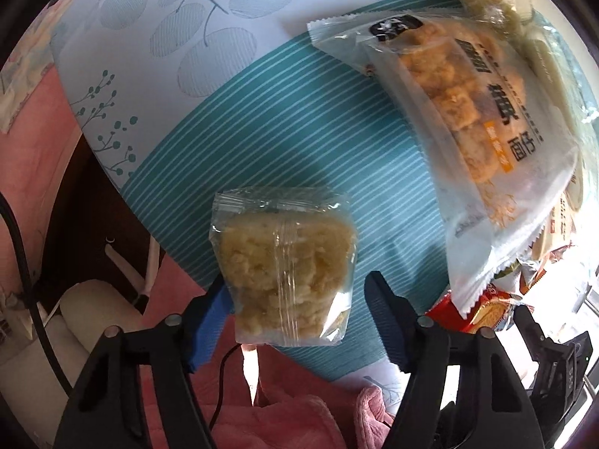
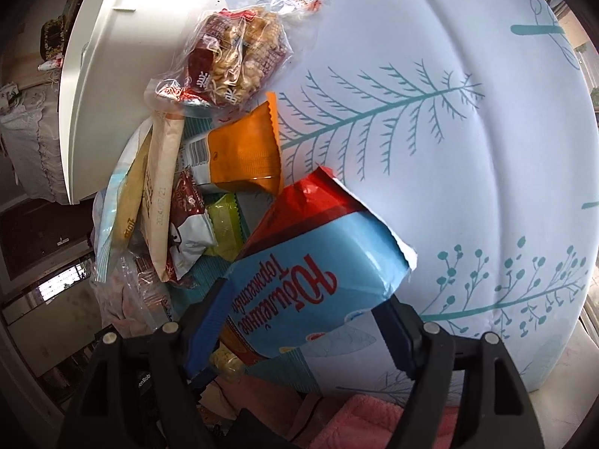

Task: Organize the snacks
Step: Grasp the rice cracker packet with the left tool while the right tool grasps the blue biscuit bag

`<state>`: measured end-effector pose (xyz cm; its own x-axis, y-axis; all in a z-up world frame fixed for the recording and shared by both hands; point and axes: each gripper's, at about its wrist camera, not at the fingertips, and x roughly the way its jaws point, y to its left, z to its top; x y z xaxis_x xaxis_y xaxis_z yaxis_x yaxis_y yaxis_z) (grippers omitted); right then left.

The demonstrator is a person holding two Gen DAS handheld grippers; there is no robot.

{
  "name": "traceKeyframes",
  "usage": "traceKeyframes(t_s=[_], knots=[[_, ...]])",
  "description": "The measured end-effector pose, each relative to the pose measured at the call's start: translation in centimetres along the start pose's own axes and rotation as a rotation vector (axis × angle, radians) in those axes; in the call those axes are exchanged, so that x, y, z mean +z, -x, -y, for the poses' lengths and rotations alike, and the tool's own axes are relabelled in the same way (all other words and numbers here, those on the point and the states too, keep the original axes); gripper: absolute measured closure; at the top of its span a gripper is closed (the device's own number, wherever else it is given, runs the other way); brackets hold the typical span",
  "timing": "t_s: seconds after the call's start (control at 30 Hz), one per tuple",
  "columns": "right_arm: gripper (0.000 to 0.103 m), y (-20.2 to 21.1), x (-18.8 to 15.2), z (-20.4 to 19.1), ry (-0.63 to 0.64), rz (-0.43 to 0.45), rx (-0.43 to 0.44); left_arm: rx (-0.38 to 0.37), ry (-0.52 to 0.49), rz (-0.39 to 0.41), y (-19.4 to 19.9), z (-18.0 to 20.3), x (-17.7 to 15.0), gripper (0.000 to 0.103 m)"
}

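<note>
The left gripper points down at a round table with a cloth printed in white and teal. Between its two fingers is a small clear packet with pale yellow crumbly pieces inside. The left finger touches the side of this packet, but the right finger stands apart from it with a gap, so the jaws are spread and do not pinch it; I cannot tell if the packet lies on the table or is lifted. At about 2 o'clock from this packet, well apart, a larger clear bag with orange-brown pieces and black letters lies on the teal stripes, on top of other wrappers at the right edge. The right gripper has a blue and red bag between its fingers. The left finger lies against the bag's side and the right finger is at its other edge, so the jaws seem to pinch the bag. At 11 o'clock from this bag is a pile of snacks: an orange packet, a clear packet with red print above it, and tan, brown and green packets to the left. A pink cloth shows at the bottom.
</note>
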<state>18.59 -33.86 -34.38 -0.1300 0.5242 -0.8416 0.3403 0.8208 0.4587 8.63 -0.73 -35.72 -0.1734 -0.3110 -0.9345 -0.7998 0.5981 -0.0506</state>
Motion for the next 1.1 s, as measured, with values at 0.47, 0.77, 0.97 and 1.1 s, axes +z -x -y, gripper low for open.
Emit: traceKeyframes(t_s=[0.47,0.77,0.97,1.1], knots=[[0.012,-1.9,0.2,-4.9,-0.017,-0.005,-0.145,-0.062,0.056,-0.033,0.1,-1.9,0.5,0.048],[0.011,-4.4,0.2,-8.2,-0.055,0.003,-0.264,-0.110,0.026,-0.024,0.6,-2.6,-2.1,0.050],[0.016,-5.7,0.2,-10.3,-0.087,0.027,-0.319,-0.171,0.003,0.031,2.9,-3.2,-2.8,0.050],[0.024,-5.6,0.0,-10.6,-0.109,0.045,-0.318,-0.194,-0.016,0.056,4.3,-3.1,-3.3,0.050]])
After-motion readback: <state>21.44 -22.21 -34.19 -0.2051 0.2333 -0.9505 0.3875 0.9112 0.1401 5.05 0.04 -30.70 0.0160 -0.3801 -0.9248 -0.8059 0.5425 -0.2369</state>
